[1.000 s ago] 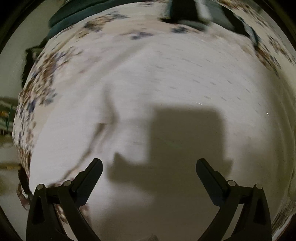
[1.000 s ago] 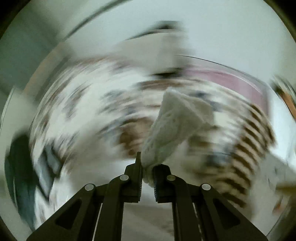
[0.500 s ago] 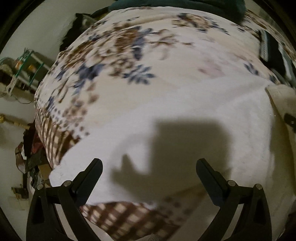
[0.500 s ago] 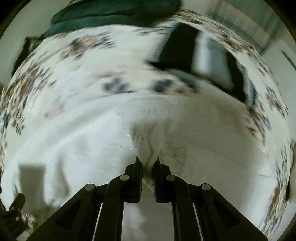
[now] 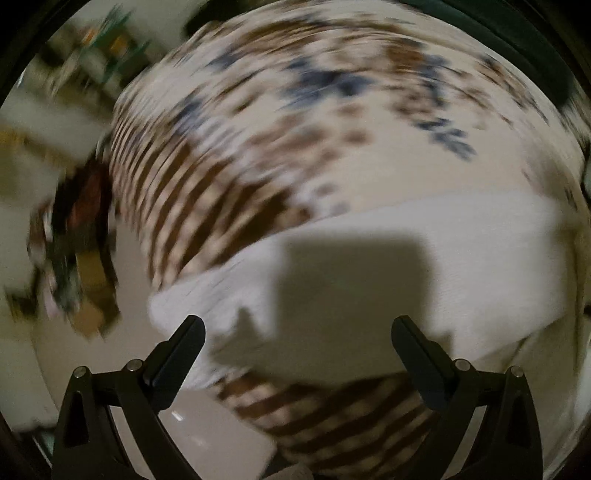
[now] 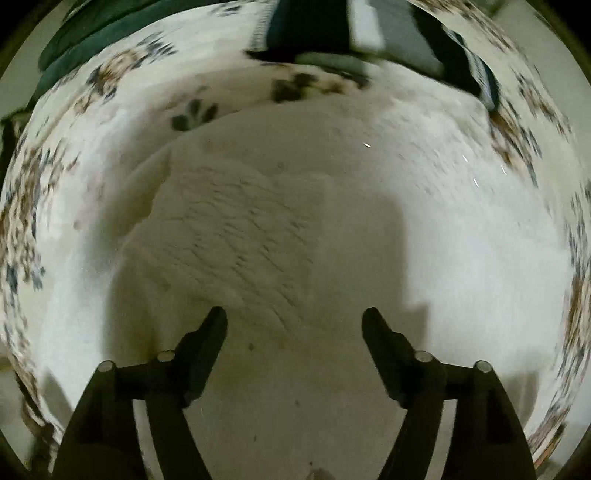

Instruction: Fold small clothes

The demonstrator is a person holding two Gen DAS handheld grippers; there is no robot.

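A small cream knitted garment (image 6: 236,236) lies flat on a white towel (image 6: 461,258) spread over the bed. Just above the garment my right gripper (image 6: 294,325) points down, its jaws opening, with nothing pinched between the pads. In the left wrist view my left gripper (image 5: 297,332) is open and empty over the white towel's (image 5: 461,266) near left corner, close to the bed edge. The picture there is blurred by motion. The gripper's square shadow falls on the towel.
A floral and brown-checked bedspread (image 5: 332,140) covers the bed. A dark green blanket (image 6: 96,44) and folded dark clothes (image 6: 332,33) lie at the far side. Left of the bed are pale floor (image 5: 92,350) and blurred clutter (image 5: 74,240).
The right gripper let go of the cream garment, which now lies flat on the towel, and its jaws have spread. The left gripper swept sideways to the towel's corner by the bed edge.
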